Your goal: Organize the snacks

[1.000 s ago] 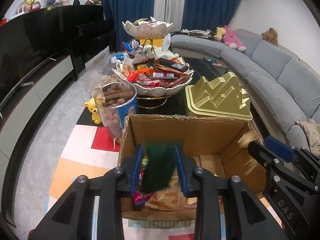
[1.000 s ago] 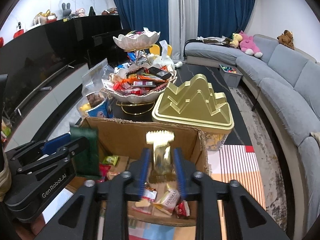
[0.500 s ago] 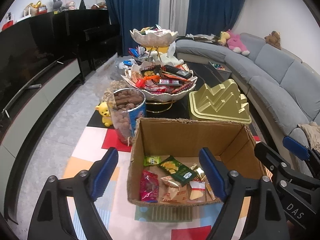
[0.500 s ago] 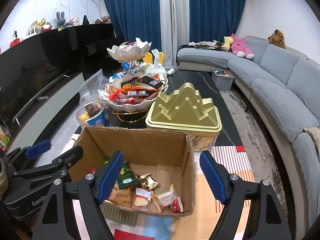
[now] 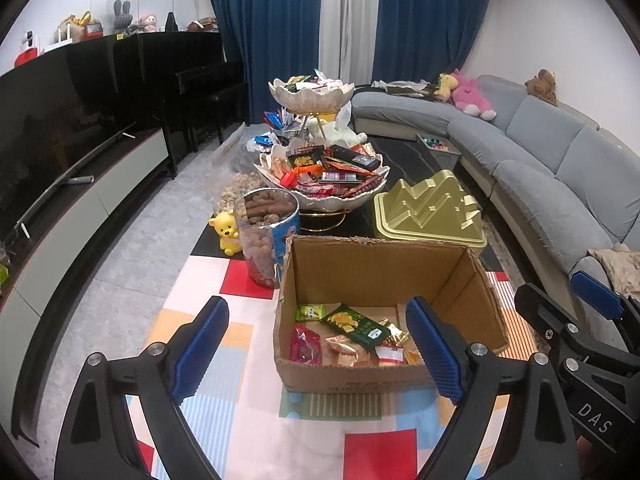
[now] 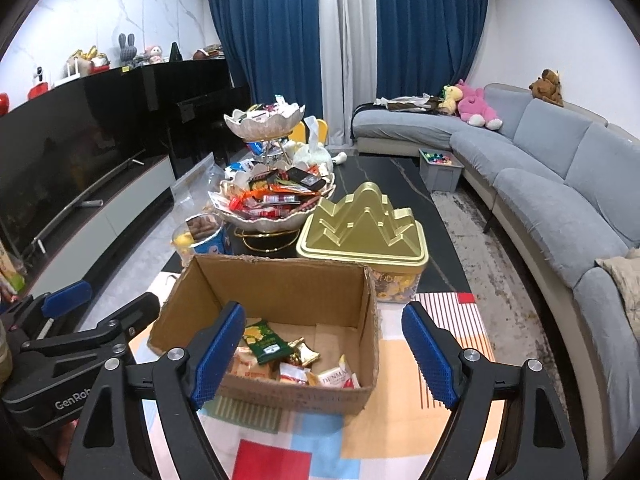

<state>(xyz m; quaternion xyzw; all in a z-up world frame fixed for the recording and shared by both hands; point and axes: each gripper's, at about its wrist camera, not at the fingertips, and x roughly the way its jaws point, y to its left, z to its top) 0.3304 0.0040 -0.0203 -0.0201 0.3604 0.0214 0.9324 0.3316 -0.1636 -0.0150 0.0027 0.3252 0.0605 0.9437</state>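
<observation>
Now | cardboard box [image 5: 372, 264]: crinkly foil packets | gold lid [image 5: 430, 210]: ridged

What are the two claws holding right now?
Nothing. The left claw and right claw are both open and empty; the snacks lie in the cardboard box.

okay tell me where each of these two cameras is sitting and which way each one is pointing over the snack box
Left wrist: on the left gripper, angled down over the cardboard box toward the tiered snack bowl; its own open blue-padded fingers show, and the right gripper at the right edge.
Right wrist: on the right gripper, angled down over the box; its open fingers show, and the left gripper at the left edge.
Shared: box, bowl, gold tin, sofa.
</observation>
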